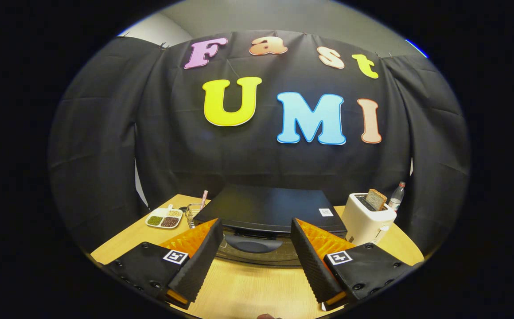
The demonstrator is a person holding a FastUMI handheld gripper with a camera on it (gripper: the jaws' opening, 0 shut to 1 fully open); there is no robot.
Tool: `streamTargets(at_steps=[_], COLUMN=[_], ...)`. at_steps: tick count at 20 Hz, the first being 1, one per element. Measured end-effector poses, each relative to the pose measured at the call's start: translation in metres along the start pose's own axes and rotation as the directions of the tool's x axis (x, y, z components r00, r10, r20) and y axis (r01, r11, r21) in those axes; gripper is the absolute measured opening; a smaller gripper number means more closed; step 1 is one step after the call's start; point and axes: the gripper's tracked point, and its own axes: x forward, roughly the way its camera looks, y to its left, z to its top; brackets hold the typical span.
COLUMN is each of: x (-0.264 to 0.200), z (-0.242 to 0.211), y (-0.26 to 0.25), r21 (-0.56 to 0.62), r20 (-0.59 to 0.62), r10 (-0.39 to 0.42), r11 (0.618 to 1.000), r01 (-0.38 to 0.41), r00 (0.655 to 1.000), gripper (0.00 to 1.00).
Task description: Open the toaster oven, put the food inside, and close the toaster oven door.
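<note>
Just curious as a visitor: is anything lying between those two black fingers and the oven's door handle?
No. In the gripper view, bare wooden table lies between the open gripper and the toaster oven door handle.

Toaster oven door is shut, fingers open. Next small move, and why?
Probably ease the gripper forward and slightly down onto the door handle. The toaster oven is closed, the handle sits just ahead between the open fingers, and nothing is gripped yet.
</note>
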Motion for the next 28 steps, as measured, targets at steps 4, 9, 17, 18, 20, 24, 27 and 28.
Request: streamTargets(at_steps=[4, 9, 17, 18, 20, 24, 27, 28], x=[0.015, 0.039, 0.085, 0.09, 0.101, 0.104, 0.106, 0.106], z=[-0.016, -0.042, -0.05, -0.054, -0.064, -0.064, -0.067, -0.067], y=[0.003, 0.0, -0.007, -0.01, -0.018, -0.016, -0.016, -0.015], r21=[0.006, 0.029, 0.054, 0.054, 0.039, 0.029, 0.026, 0.028], r20=[-0.033, -0.105, -0.134, -0.149, -0.187, -0.18, -0.19, -0.2], r10=[-0.013, -0.058, -0.1, -0.106, -0.116, -0.107, -0.119, -0.118], r11=[1.0, 0.998, 0.993, 0.992, 0.991, 0.993, 0.992, 0.992], r01=[0.014, 0.062, 0.108, 0.115, 0.126, 0.114, 0.126, 0.126], r00=[0.999, 0.993, 0.986, 0.983, 0.975, 0.978, 0.975, 0.973], gripper=[0.98, 0.98, 0.98, 0.98, 0.98, 0.98, 1.0, 1.0])
